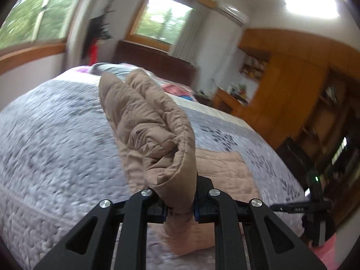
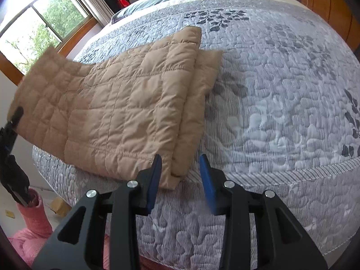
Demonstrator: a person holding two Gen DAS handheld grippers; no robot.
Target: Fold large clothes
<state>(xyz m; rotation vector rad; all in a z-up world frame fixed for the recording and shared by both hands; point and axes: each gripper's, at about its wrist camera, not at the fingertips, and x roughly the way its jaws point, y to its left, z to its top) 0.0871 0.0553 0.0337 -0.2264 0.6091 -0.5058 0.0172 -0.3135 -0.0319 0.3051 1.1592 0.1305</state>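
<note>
Left fingers (image 1: 180, 211) clamp tan jacket (image 2: 126, 103) edge; right fingers (image 2: 181, 180) apart, empty, over jacket's near corner.

1 quilted jacket (image 2: 126, 103) — 1 bed (image 2: 281, 112) — 2 windows (image 1: 164, 20).

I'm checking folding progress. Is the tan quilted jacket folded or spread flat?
Partly folded: the jacket lies doubled along its right side, while the left gripper lifts its other end.
</note>
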